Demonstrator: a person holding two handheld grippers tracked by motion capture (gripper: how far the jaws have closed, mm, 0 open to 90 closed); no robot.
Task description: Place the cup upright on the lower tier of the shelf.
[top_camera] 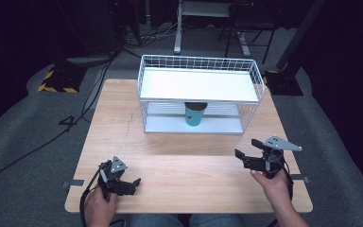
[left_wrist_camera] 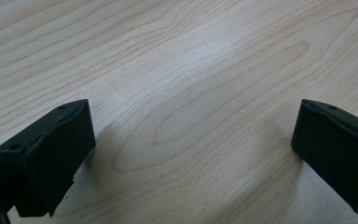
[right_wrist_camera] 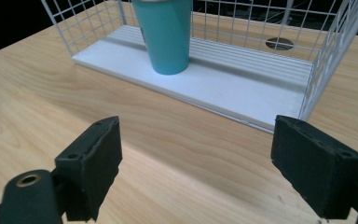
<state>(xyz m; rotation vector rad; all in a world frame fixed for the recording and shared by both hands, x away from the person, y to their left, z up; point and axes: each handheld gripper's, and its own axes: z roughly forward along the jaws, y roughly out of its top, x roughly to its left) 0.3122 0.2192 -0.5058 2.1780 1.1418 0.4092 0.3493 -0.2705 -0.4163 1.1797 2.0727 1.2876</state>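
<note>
Current step, as judged: approach not yet begun. Both grippers stand idle near the front edge of the bench point(top_camera: 123, 118), each with jaws spread wide and holding nothing. The left gripper point(top_camera: 131, 184) hovers low over bare wood at the front left. The right gripper point(top_camera: 246, 153) sits at the front right and faces the wire rack point(top_camera: 260, 82).

The teal cup point(top_camera: 194, 115) stands upright on the rack's lower white shelf point(right_wrist_camera: 242, 88), under the upper shelf, well apart from both grippers. In the right gripper view the cup point(right_wrist_camera: 165, 35) lies ahead, left of centre.

Next move, as judged: advance the right gripper through the rack's open front, keep below the upper shelf, and straddle the cup before closing.

Surface: light wood-grain bench, otherwise bare. Room: dark, grey carpet point(top_camera: 19, 142), cables point(top_camera: 75, 118) trailing on the floor, stand bases behind.
</note>
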